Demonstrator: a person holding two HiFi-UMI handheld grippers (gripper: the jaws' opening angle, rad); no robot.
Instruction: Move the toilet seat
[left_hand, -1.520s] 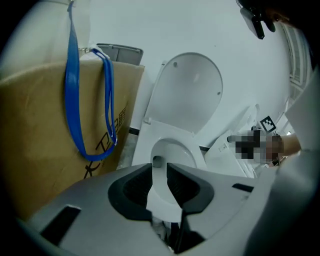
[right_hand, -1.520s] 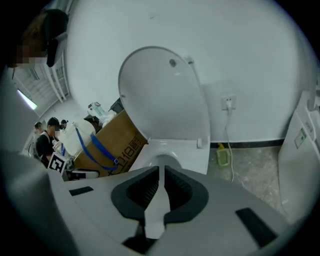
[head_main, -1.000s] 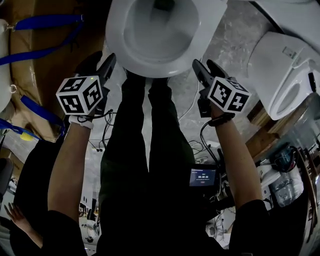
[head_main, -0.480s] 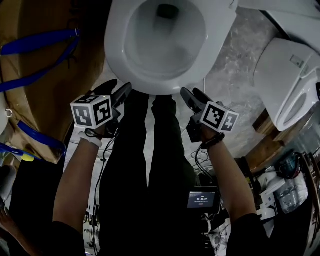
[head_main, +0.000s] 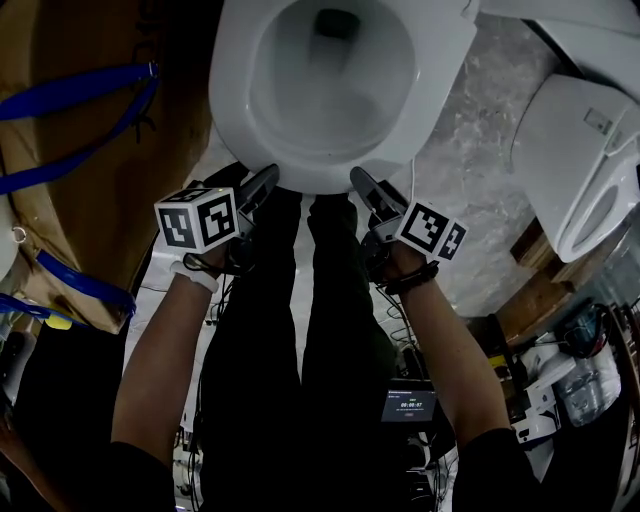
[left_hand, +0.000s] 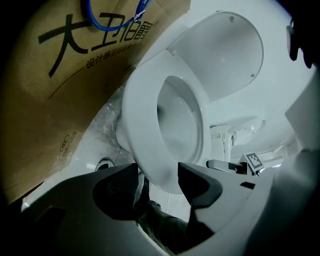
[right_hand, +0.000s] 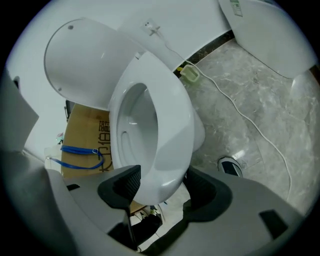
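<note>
The white toilet seat (head_main: 235, 90) lies down on the bowl at the top of the head view, and its lid (left_hand: 225, 55) stands upright behind it. My left gripper (head_main: 265, 183) reaches the seat's front rim from the left of the person's legs. In the left gripper view the front rim of the seat (left_hand: 145, 125) sits between the open jaws of the left gripper (left_hand: 157, 185). My right gripper (head_main: 360, 185) meets the same rim a little to the right. There too the seat (right_hand: 170, 130) passes between the wide jaws of the right gripper (right_hand: 165, 187). I see no pad pressing on it.
A cardboard box (head_main: 90, 150) with blue straps stands close on the toilet's left. A second white toilet (head_main: 580, 160) is at the right. A white cable (right_hand: 240, 115) and a floor drain (right_hand: 229, 166) lie on the marble floor. The person's legs (head_main: 300, 330) stand right before the bowl.
Both grippers have moved forward and inward to the seat's front rim, and their jaws now straddle it. The bowl sits lower in the head view.
</note>
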